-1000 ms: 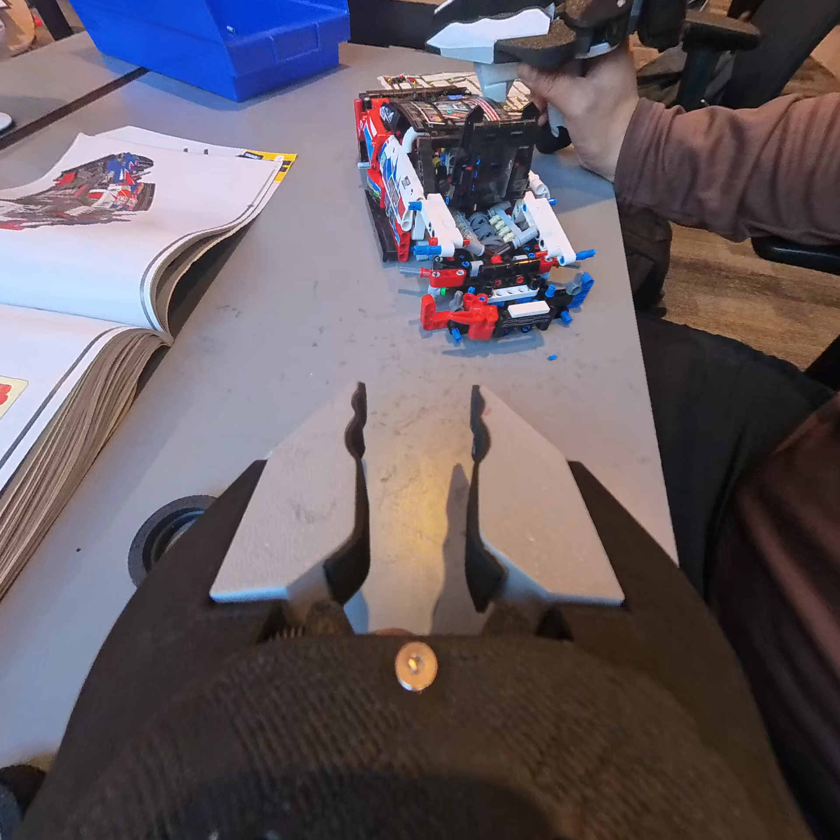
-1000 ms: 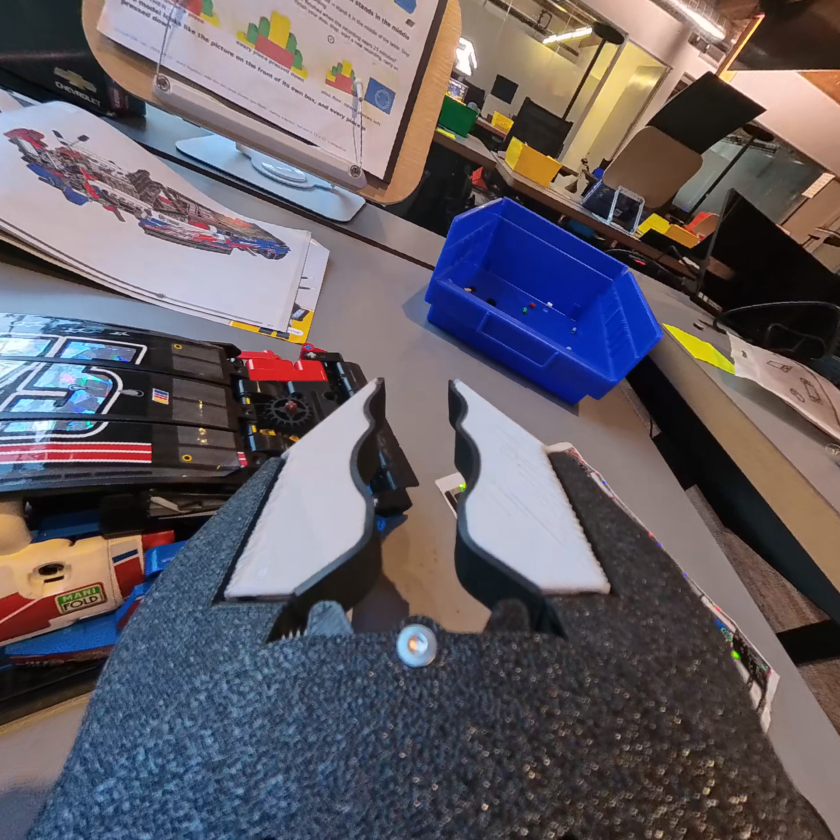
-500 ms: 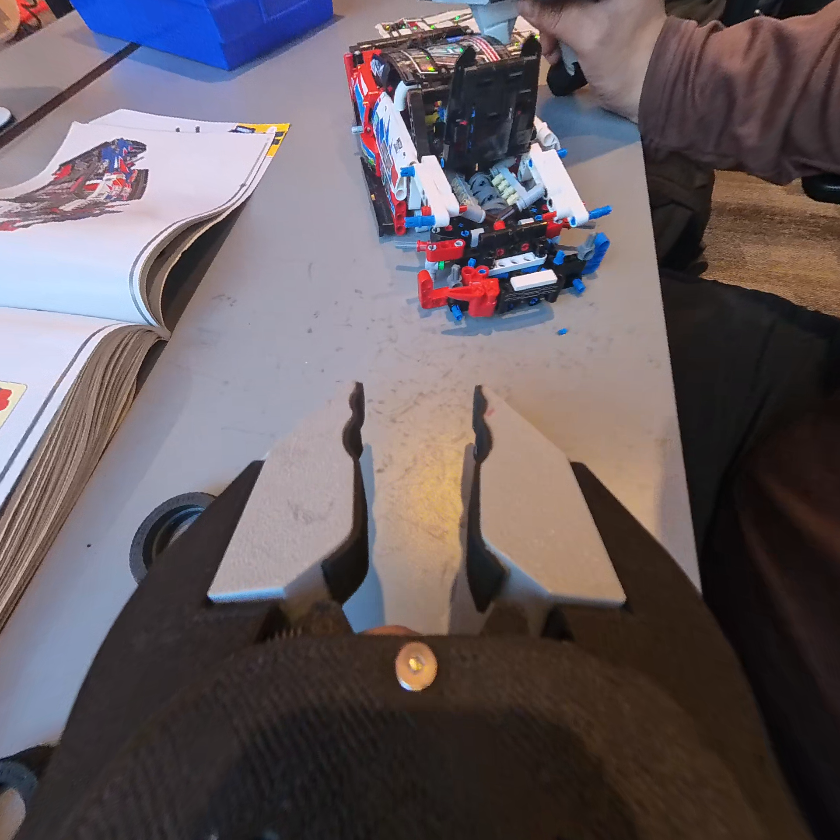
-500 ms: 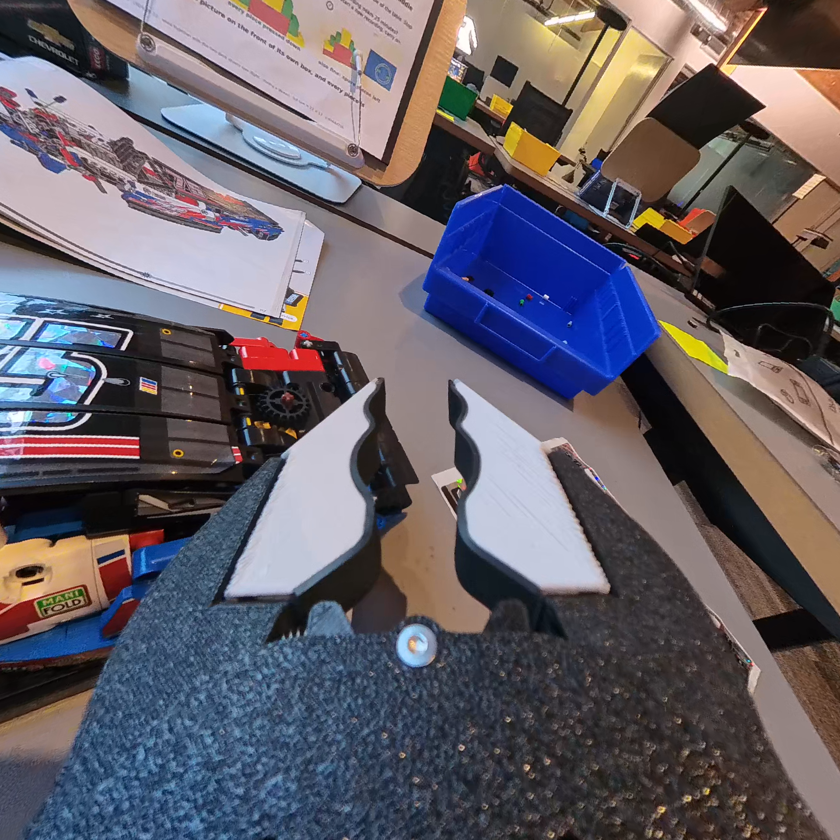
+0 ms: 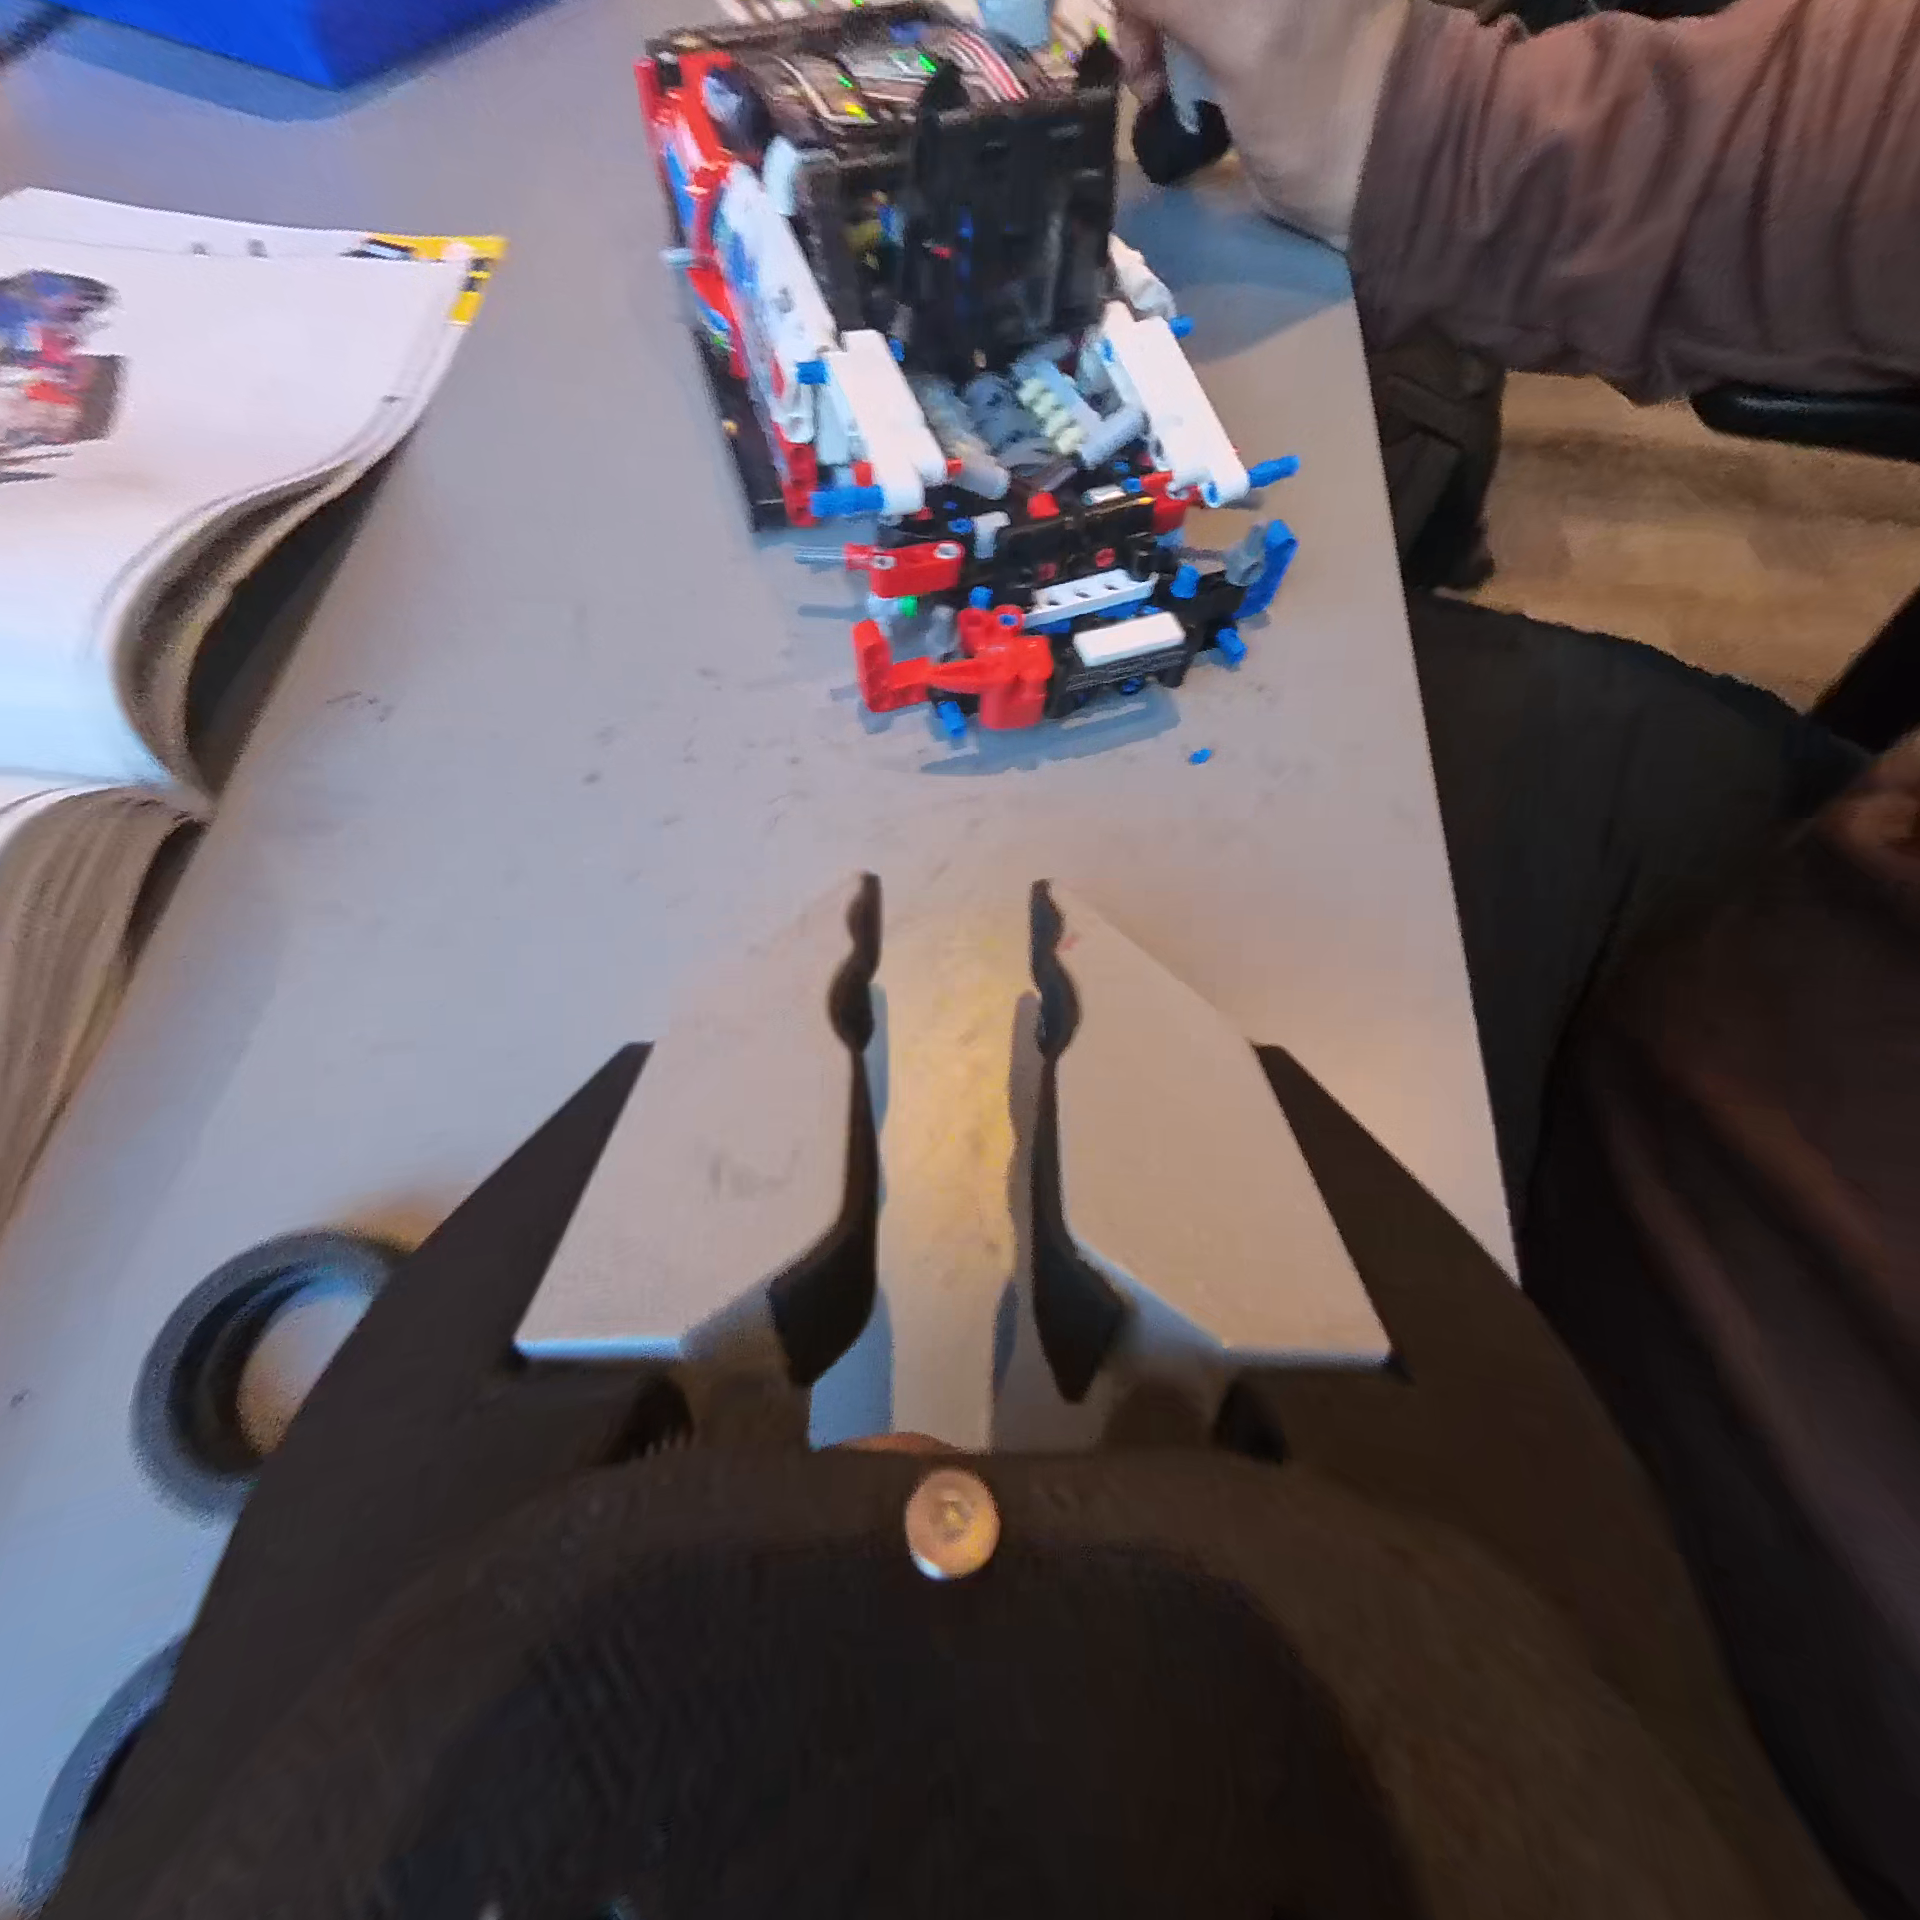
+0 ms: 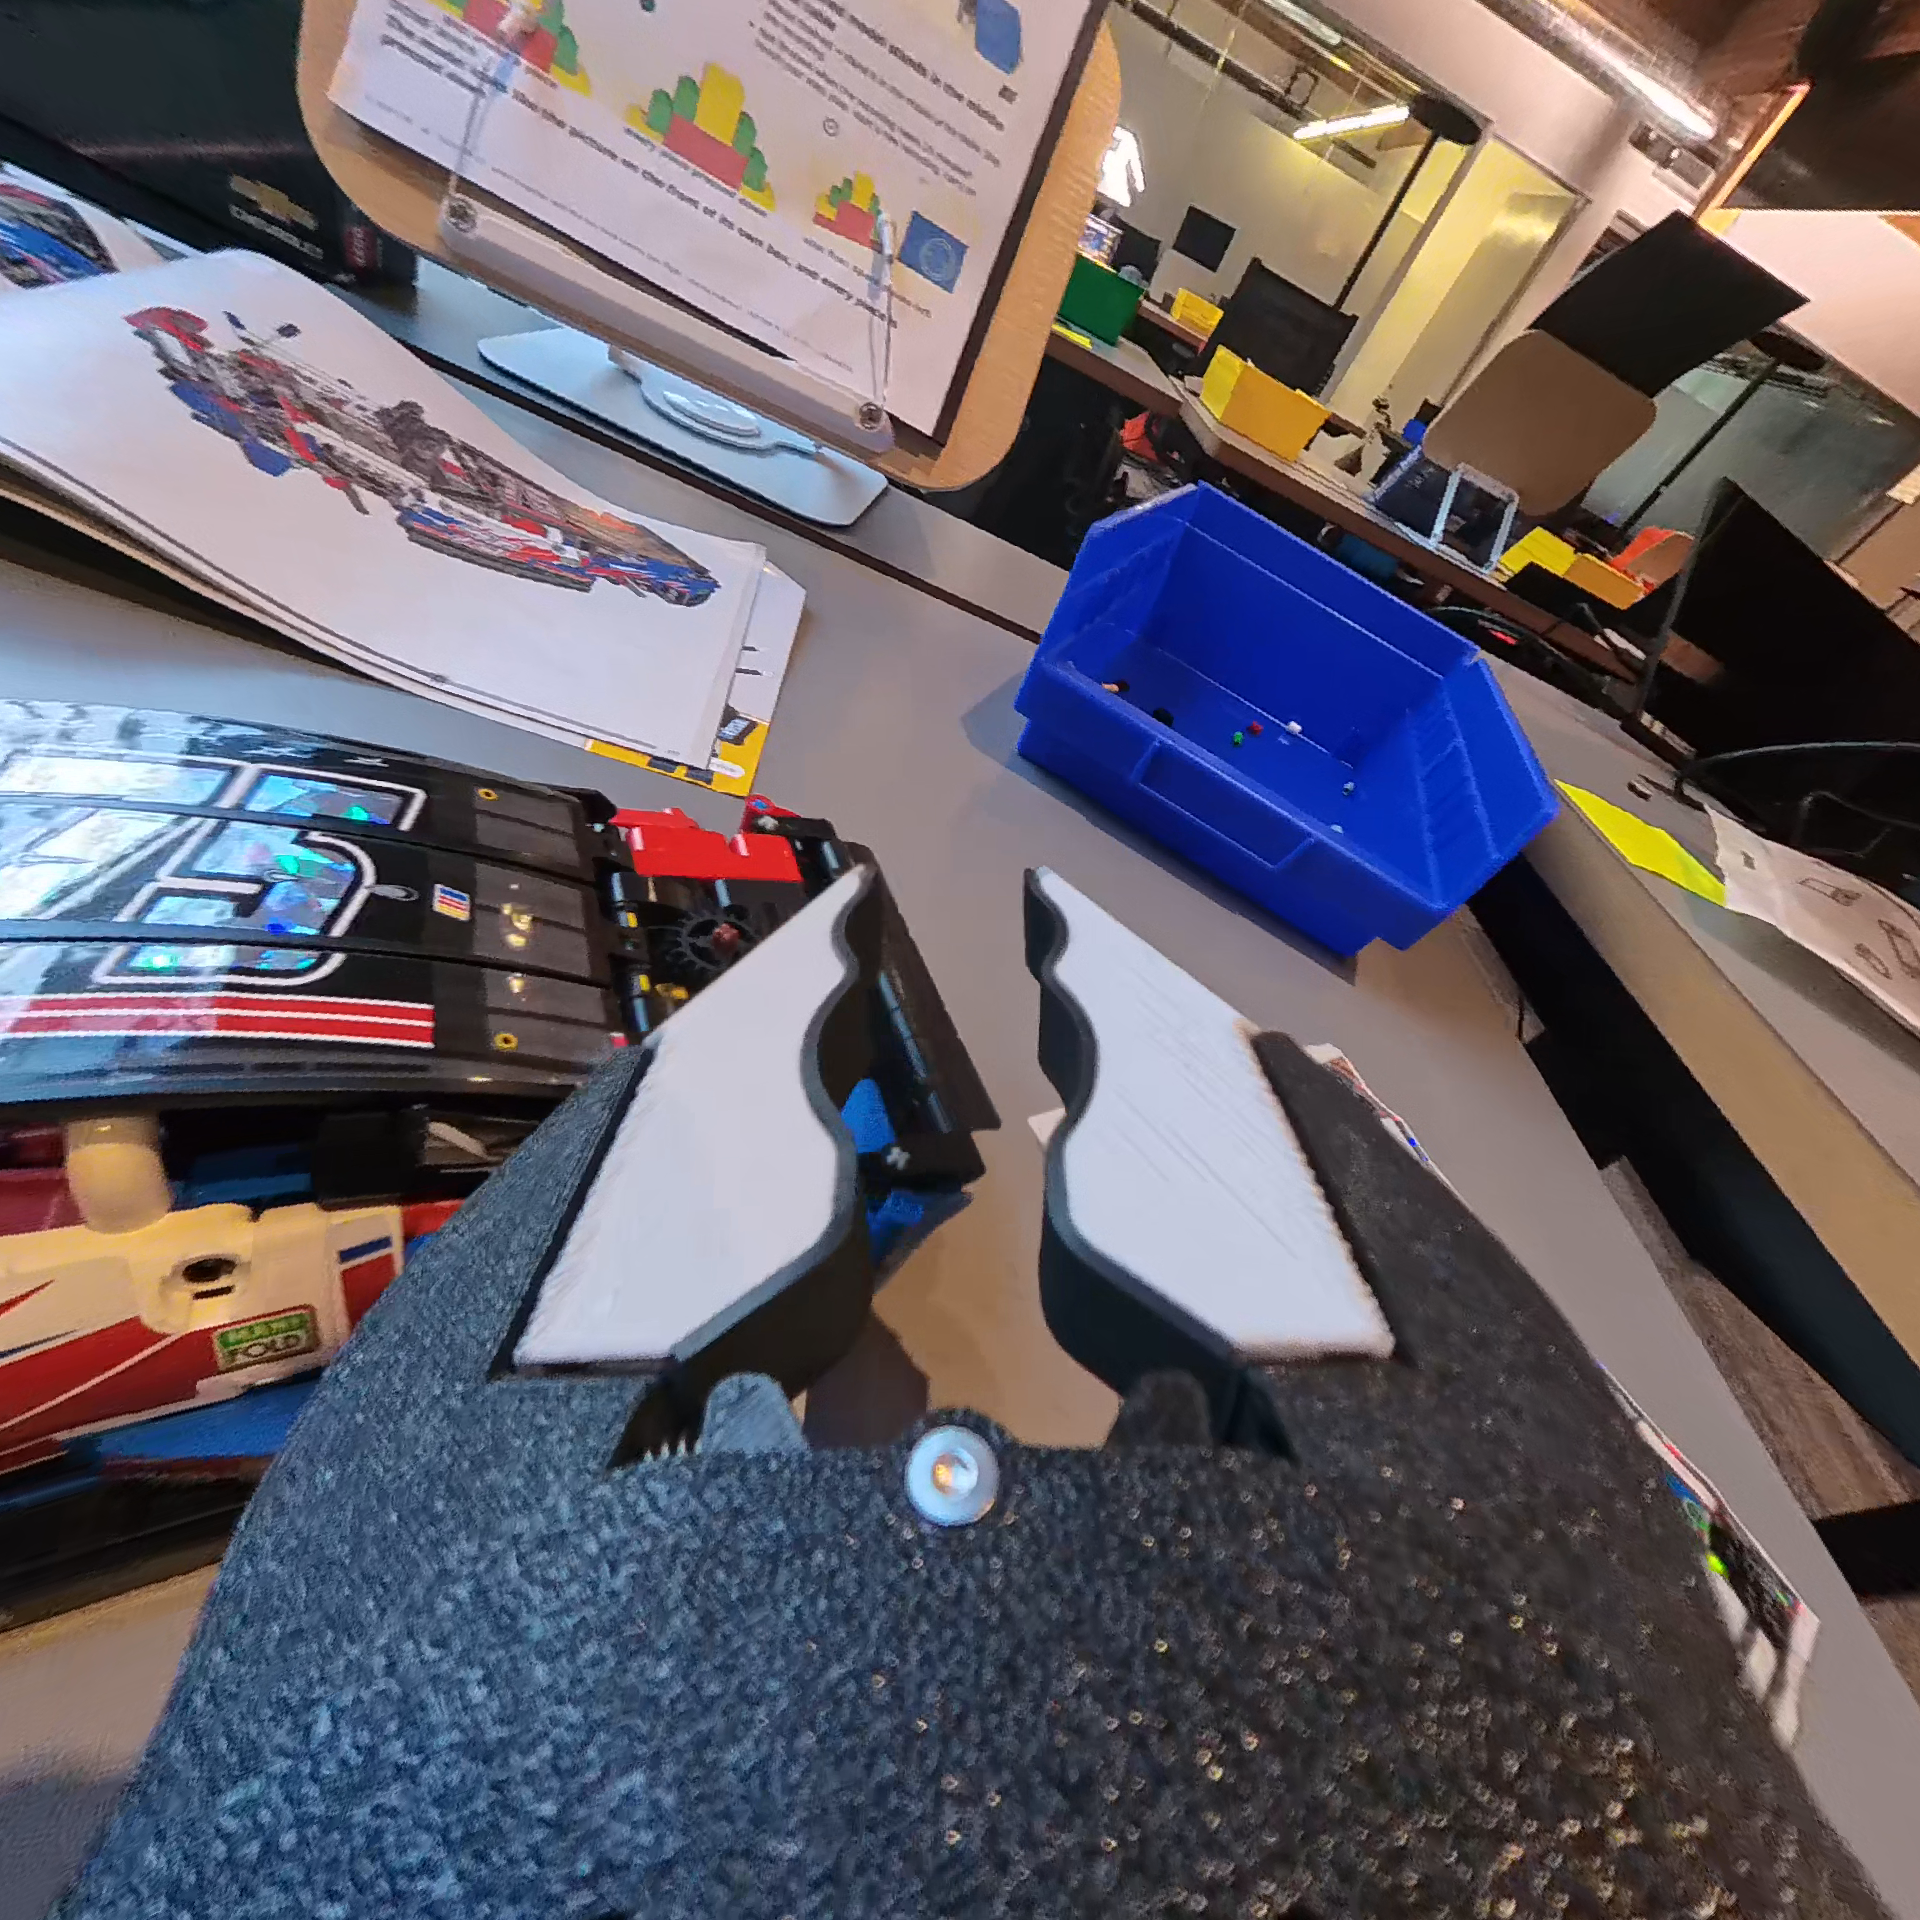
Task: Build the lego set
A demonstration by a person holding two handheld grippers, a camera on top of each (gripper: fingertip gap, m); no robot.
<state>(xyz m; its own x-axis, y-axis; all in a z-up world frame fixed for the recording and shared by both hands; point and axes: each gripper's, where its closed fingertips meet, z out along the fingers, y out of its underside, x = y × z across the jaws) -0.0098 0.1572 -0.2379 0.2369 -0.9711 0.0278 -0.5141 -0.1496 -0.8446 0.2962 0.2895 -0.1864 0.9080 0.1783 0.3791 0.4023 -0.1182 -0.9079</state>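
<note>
On bench: lego car [image 5: 935, 343], rigid but pin-jointed, fragile nose; grip the black chassis. Left gripper [image 5: 948, 904] and right gripper [image 6: 945, 883] jaws narrowly parted, empty.

Printed writing on the lego model's [image 6: 260, 1340] green sticker, standing instruction sheet [image 6: 727, 135], black box [image 6: 187, 177].

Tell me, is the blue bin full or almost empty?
Almost empty. The right wrist view looks into the blue bin, and its bare floor shows only a few tiny loose pieces scattered about.
</note>
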